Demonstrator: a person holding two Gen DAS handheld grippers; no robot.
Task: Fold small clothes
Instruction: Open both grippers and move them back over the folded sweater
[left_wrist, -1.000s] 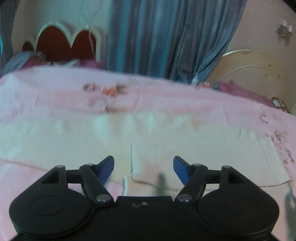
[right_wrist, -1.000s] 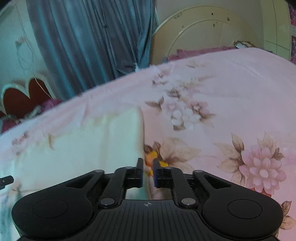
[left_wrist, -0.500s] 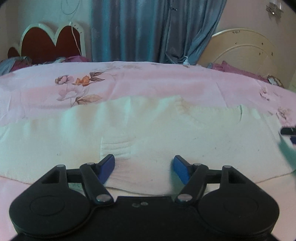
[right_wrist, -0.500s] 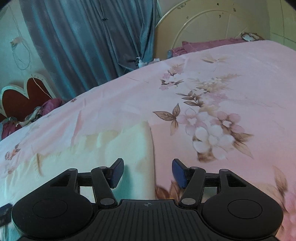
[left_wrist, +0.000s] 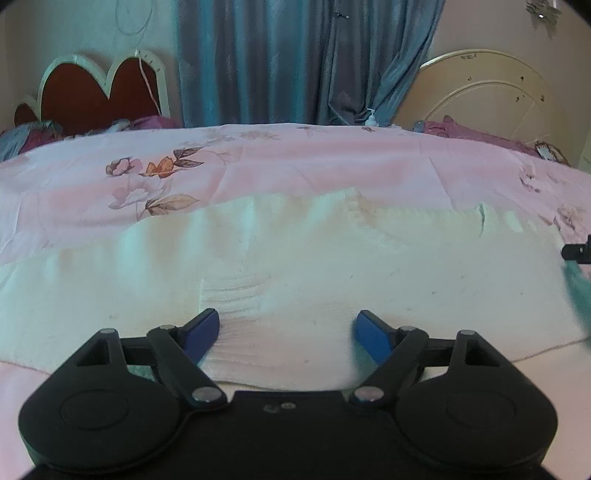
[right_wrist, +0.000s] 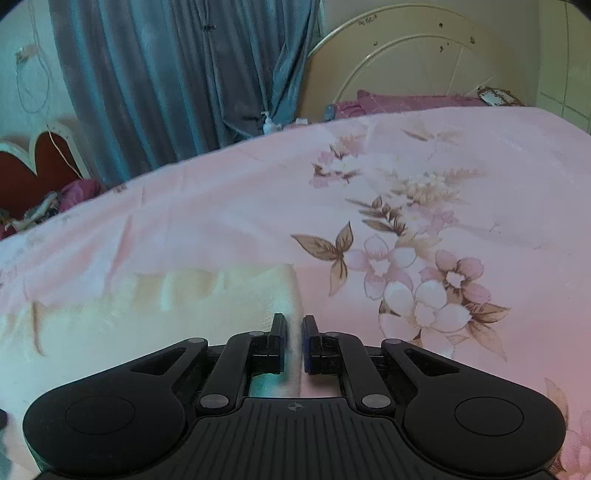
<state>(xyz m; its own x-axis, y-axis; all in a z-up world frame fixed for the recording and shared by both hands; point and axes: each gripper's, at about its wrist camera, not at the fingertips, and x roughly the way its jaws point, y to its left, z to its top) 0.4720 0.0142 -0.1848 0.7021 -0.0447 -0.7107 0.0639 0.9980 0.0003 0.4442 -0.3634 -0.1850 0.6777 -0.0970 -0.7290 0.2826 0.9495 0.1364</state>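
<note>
One cream garment (left_wrist: 332, 266) lies flat: left tongs (left_wrist: 288, 330) just widened over it, right tongs (right_wrist: 293, 341) just clenched onto its edge.

Blue curtain (left_wrist: 295, 62) behind pink floral bed (left_wrist: 332, 166); cream headboard (right_wrist: 406, 55) right; scalloped red headboard (left_wrist: 96, 88) left.

Home bedroom. A bed with pink floral bedspread (left_wrist: 295, 166) fills both views. Cream arched metal headboard (right_wrist: 406, 55) against the far wall, red scalloped headboard (left_wrist: 92, 92) beside it, blue-grey curtains (left_wrist: 295, 55) hanging between. Magenta pillows (right_wrist: 406, 99) at the head.
</note>
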